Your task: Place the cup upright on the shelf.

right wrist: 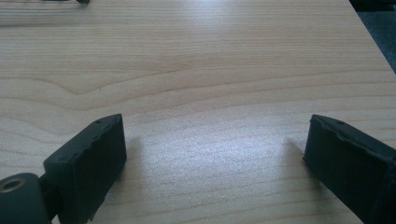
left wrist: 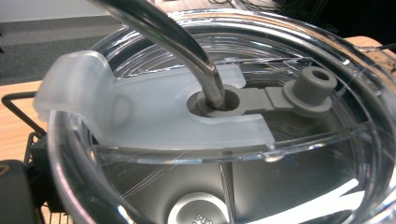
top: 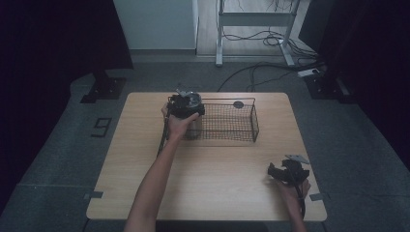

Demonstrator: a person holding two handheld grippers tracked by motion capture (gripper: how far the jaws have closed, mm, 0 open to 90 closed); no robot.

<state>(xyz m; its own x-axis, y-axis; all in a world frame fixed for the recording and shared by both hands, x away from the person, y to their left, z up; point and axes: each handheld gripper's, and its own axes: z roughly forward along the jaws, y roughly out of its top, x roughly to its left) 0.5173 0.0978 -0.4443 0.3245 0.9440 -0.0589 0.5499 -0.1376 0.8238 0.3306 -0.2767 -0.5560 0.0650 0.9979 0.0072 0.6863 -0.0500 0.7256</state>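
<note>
A steel tumbler (top: 194,129) with a clear lid (left wrist: 196,116) and a bent metal straw (left wrist: 187,51) stands at the left end of a black wire basket (top: 255,122). My left gripper (top: 186,105) is at the tumbler's top and appears shut on it. In the left gripper view the lid sits very close, with one black jaw at the lower left. A grey rubber plug (left wrist: 310,88) hangs from the lid's straw hole. My right gripper (right wrist: 215,158) rests open near the table's front right (top: 279,173), its jaws wide apart over bare wood.
The wooden table (top: 208,169) stands on grey floor. A small dark round object (top: 238,104) lies at the basket's far rim. Cables and a desk frame (top: 256,29) are beyond the table. A cable trails from the left gripper along the forearm.
</note>
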